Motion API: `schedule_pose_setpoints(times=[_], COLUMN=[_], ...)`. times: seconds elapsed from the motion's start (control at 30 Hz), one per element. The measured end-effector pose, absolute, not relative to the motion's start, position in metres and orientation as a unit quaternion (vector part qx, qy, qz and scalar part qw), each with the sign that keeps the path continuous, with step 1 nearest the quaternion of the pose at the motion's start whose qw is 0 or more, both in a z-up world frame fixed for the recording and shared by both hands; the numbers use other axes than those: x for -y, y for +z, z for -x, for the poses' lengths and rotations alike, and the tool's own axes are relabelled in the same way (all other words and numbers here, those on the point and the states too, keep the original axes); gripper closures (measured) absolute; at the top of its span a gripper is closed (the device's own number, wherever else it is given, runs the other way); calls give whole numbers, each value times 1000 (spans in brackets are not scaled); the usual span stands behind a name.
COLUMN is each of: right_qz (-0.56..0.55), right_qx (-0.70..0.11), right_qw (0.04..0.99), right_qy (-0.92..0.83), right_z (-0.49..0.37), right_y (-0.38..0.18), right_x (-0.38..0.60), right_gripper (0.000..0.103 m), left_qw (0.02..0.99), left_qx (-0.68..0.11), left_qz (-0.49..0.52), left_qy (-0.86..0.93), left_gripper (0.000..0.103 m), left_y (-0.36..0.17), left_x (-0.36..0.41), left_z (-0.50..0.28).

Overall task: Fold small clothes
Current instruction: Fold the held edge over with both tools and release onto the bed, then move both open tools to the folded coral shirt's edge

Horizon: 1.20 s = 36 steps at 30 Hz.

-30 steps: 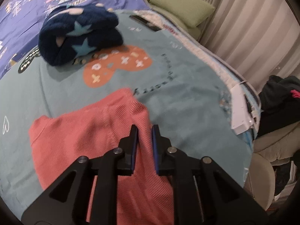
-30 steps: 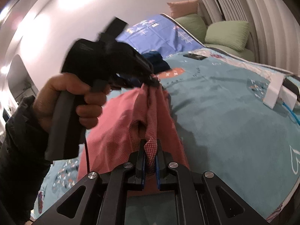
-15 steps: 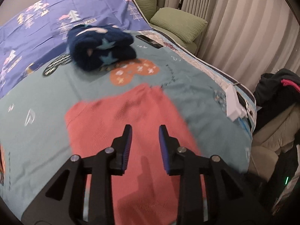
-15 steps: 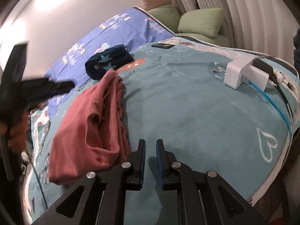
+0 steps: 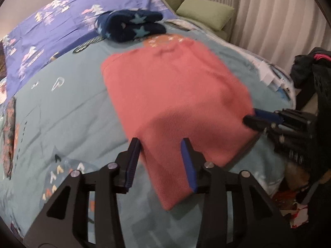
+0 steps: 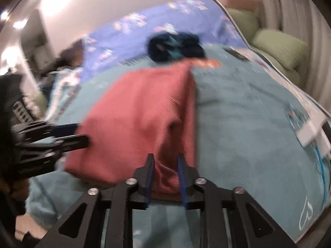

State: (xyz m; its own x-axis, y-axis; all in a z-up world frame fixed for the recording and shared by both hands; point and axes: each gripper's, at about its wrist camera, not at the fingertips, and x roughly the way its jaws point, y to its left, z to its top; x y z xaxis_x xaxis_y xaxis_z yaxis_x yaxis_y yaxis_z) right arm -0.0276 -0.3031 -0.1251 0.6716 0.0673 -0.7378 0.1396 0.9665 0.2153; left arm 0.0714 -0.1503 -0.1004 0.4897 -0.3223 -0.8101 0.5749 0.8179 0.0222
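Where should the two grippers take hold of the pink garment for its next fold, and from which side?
Probably at the two near corners of the pink garment: it lies flat on the teal blanket, and its near edge already sits between the open fingers of the left gripper and the right gripper. Come from the near side, low along the blanket.

Matt, waffle-knit cloth on the coral garment [image 5: 175, 95]; soft, fleecy teal blanket [image 5: 68, 107]; plush navy bundle [image 5: 130, 25]; matt black plastic fingers [image 5: 132, 161], blue-padded.

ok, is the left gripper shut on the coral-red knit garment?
No. The left gripper stands wide open, its jaws spread either side of the near edge of the coral-red knit garment, nothing pinched.
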Motion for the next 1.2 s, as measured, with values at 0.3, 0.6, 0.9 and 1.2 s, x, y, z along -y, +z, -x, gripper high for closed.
schedule_pose_setpoints(times=[0.3,0.6,0.9,1.2], right_qz=[-215,-155,-189,-158], right_qx=[-414,-370,-427,-362], right_qw=[881,915,885,918], right_qy=[-80,-47,-5,27], right_z=[62,58,25,18], right_y=[-136,-98,-141,-89], right_x=[347,316,318,323], right_gripper=[95,94,102,96], left_qw=[850,868,851,874], left_qx=[-460,-417,-454,-405], left_qz=[-106,-84,-105,-57], left_qy=[-234,-256,-242,-262], left_gripper=[51,51,47,48], left_y=[-118,-86,-129,-75], left_x=[120,119,119,109], left_z=[-75,-59,-65,-78])
